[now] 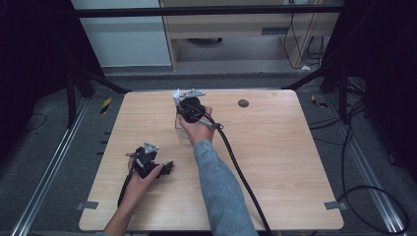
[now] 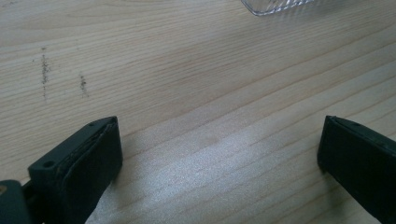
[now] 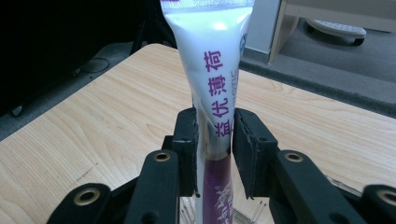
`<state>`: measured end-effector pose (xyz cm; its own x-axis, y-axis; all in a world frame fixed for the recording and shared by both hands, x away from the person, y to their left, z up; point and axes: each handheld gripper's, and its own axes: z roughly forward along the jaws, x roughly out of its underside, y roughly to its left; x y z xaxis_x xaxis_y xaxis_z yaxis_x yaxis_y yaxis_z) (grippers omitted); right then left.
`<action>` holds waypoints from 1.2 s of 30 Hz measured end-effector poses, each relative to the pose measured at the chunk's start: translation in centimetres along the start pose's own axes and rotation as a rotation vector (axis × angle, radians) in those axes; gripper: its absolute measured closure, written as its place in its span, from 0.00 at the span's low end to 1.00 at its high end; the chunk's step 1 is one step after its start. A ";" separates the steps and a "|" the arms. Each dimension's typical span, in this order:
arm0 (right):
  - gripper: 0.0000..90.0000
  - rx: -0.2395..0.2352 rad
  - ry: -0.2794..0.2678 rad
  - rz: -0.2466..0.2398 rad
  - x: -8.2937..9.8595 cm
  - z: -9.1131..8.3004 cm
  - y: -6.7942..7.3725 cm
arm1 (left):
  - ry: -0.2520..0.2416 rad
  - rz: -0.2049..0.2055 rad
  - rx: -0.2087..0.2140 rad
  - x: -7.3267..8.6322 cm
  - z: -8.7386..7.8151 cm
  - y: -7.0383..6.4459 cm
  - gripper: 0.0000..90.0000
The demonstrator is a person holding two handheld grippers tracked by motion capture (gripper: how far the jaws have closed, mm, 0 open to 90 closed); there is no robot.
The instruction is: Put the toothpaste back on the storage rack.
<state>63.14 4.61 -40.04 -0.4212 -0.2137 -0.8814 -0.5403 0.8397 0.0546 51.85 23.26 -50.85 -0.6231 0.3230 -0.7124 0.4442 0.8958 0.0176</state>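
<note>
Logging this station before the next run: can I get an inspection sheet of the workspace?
Surface: wooden table, a few dark specks.
Job's things: white tube with purple print, upright; clear container on the table.
Clutter: dark round disc at the far side.
Grippers: right gripper shut on the tube; left gripper open, low over bare wood.
Cables: black cable crosses the table.
Surroundings: grey floor, floor cables, pale furniture behind.

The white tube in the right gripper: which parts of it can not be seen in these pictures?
- Tube, right gripper view: crimped end cut off by the top edge; lower end cut off below.
- High view: right gripper and hand cover the tube.
- Clear container, left gripper view: cut off by the top edge.
</note>
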 end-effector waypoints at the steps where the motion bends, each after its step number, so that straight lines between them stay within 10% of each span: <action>1: 0.78 0.000 0.001 -0.006 0.0 0.0 0.0 | 0.000 0.000 0.001 0.0 0.0 0.0 0.00; 36: 0.51 0.020 0.043 -0.031 -0.5 -1.7 -0.2 | 0.000 0.000 0.002 0.0 0.0 0.0 0.00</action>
<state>62.23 3.71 -38.83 -0.4357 -0.2609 -0.8615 -0.5393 0.8419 0.0177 51.87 23.25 -50.84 -0.6227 0.3232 -0.7126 0.4457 0.8950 0.0165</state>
